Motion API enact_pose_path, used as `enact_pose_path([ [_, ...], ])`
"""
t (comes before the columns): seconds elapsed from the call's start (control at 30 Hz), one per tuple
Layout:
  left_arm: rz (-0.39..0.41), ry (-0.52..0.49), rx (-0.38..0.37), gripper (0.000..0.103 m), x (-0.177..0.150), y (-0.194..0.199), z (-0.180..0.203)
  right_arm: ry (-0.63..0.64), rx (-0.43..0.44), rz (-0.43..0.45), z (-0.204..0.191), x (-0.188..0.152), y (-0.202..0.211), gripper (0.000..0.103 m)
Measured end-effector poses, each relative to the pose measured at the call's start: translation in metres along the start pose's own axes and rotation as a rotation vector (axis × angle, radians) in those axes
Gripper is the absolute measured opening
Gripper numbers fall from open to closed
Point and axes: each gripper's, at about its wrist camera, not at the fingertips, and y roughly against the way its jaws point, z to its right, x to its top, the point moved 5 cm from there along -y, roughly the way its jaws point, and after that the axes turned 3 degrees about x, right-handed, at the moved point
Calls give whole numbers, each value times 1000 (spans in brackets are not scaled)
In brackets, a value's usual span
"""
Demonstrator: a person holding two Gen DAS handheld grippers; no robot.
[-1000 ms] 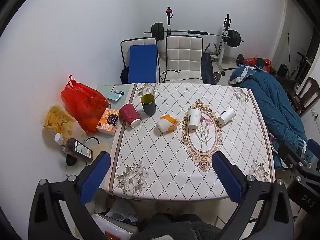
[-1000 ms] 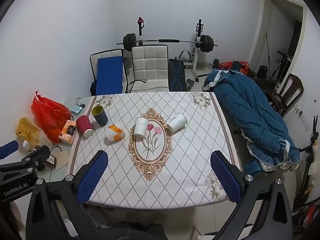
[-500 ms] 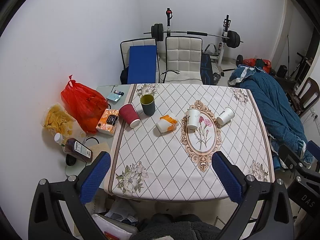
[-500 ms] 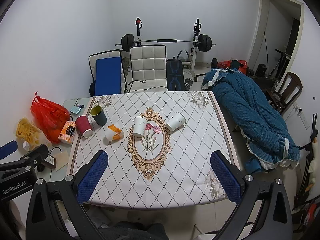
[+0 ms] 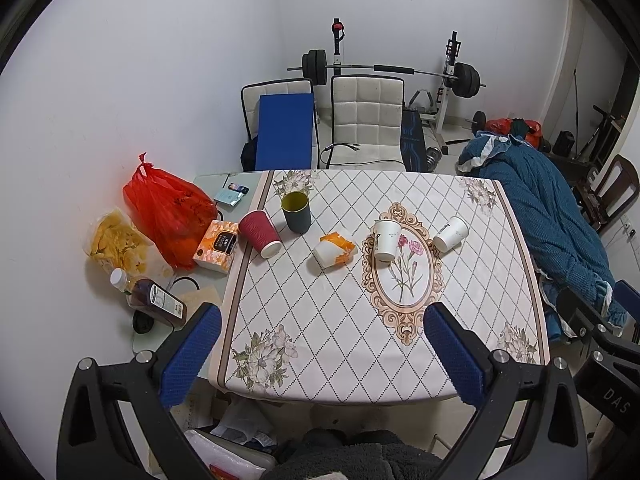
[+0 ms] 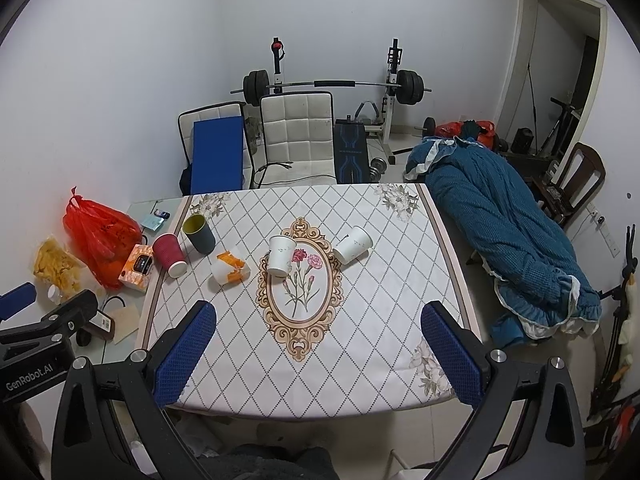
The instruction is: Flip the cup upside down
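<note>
left wrist view: left tool (image 5: 320,352) and right tool (image 6: 320,350) gape wide, empty, above table (image 5: 320,320) with cups.

White tablecloth (image 5: 360,320) is covered in a dotted diamond grid, with an ornate tan oval framing pink flowers and grey-green blooms at the corners. Cups are seen in maroon (image 5: 260,233), dark grey with a yellow-green inside (image 5: 296,212), orange-and-white (image 5: 334,248), and two plain white ones (image 5: 386,239) (image 5: 451,233). Blue pads (image 5: 191,360) are fitted on black gripper frames. A red bag (image 5: 168,210), orange box (image 5: 216,245) and teal blanket (image 6: 508,240) are off to the sides.
</note>
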Motion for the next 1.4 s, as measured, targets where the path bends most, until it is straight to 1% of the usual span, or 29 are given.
enact_pose_path([
  [0.63, -1, -1, -6, 103, 9, 6, 2, -9, -2, -3, 2, 1, 3, 103],
  [0.97, 14, -2, -7, 103, 12, 4, 3, -10, 0, -1, 4, 1, 2, 103],
  [1.4, 17, -2, -7, 103, 8, 4, 5, -11, -3, 4, 5, 5, 3, 103],
])
